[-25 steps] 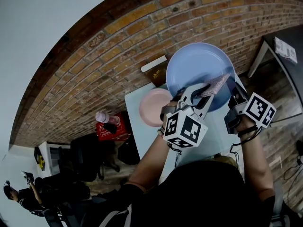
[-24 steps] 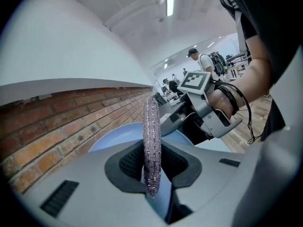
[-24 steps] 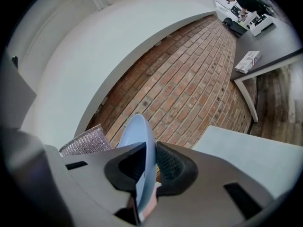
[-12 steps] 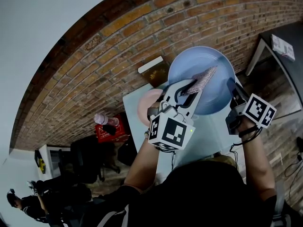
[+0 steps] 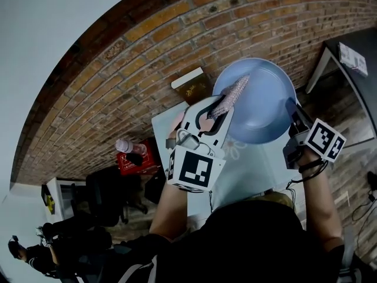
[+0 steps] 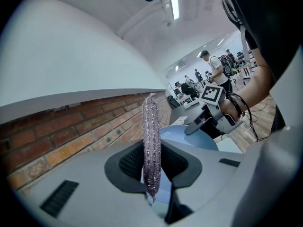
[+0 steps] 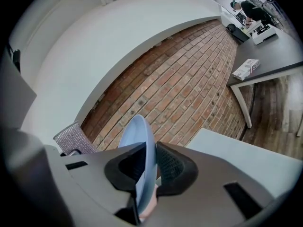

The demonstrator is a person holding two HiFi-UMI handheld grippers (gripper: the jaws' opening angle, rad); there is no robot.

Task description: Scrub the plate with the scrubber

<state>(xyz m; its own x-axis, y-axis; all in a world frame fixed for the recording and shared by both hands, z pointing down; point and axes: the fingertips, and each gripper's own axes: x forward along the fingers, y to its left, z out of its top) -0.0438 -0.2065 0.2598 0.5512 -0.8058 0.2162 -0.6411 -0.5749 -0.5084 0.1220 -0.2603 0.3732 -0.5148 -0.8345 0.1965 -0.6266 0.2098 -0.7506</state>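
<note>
A light blue plate is held up on edge above the table, and my right gripper is shut on its right rim. In the right gripper view the plate runs edge-on between the two pads of the right gripper. My left gripper is shut on a sparkly purple scrubber, which lies against the plate's upper left rim in the head view. Whether it touches the plate I cannot tell. In the left gripper view the scrubber stands upright between the jaws of the left gripper, the plate behind it.
A white table lies below both hands, with a brown book at its far edge by the brick wall. A red box with a bottle sits on the floor at left. A dark table with a small carton stands at right.
My left gripper has carried the scrubber up and to the left across the plate's face, from its right part to its left rim. The right gripper and plate have stayed put.
</note>
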